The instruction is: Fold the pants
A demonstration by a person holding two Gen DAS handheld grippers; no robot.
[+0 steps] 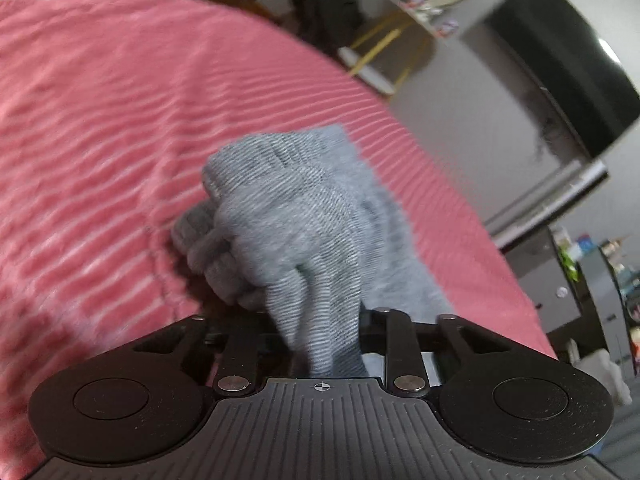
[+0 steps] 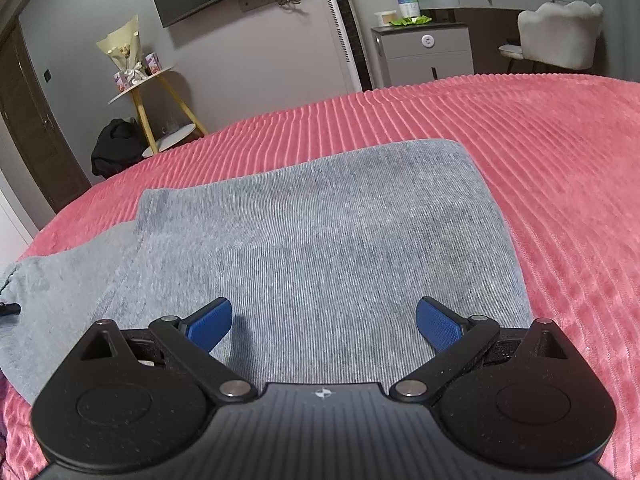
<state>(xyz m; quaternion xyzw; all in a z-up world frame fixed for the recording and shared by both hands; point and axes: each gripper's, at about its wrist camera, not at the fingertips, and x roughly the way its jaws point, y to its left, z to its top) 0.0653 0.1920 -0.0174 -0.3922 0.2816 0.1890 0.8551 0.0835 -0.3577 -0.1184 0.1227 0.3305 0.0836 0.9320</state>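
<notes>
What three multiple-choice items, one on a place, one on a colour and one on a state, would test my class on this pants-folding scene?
1. Where do the grey knitted pants lie?
A. on a ribbed pink bedspread
B. on a wooden floor
C. on a white chair

2. What colour are the pads of the right tongs?
A. red
B. blue
C. yellow

3. How do the left tongs stand?
A. wide open above bare bedspread
B. out of view
C. closed on a bunch of the grey fabric

Answers:
1 A, the ribbed pink bedspread surrounds the pants on all sides.
2 B, both pads show blue in the right wrist view.
3 C, the fabric rises bunched from between the closed fingers in the left wrist view.
</notes>
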